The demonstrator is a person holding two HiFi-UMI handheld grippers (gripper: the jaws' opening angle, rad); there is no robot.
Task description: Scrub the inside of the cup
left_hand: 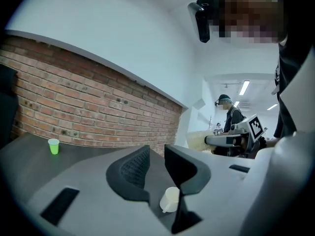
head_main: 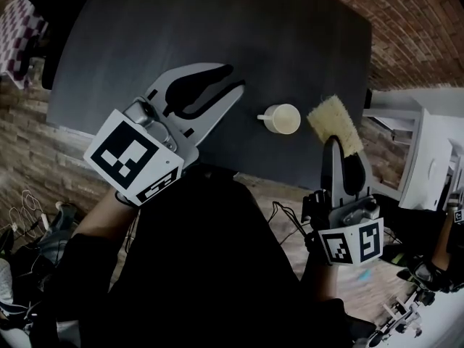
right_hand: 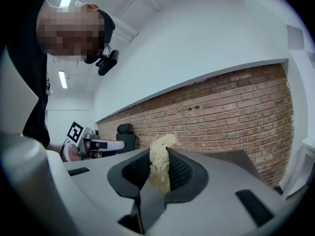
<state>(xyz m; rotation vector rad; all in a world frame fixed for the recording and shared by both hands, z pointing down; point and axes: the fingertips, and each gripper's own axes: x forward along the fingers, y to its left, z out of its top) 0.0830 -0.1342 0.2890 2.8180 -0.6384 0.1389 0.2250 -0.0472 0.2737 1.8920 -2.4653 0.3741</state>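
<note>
The cup (head_main: 283, 119) stands upright on the desk (head_main: 217, 20), mouth up, with its handle toward the left gripper (head_main: 235, 78). That gripper's jaws are apart and empty, and the cup lies just ahead of them. The right gripper (head_main: 335, 149) has its jaws closed on a sponge (head_main: 335, 124). The sponge's long axis points away from the person, and it is just beside the cup, so it seems nearer.

Two tongs: the left tongs (head_main: 233, 78) and the right tongs (head_main: 335, 143). Two cups: one white cup (head_main: 283, 118) with a handle, between the two tongs, and one small green cup (left_hand: 53, 146) far beyond the left tongs. One yellowish scrubbing sponge (head_main: 335, 122), in the right tongs. One dark desk (head_main: 217, 27) under them. One black chair (right_hand: 124, 132) past the left tongs.
</note>
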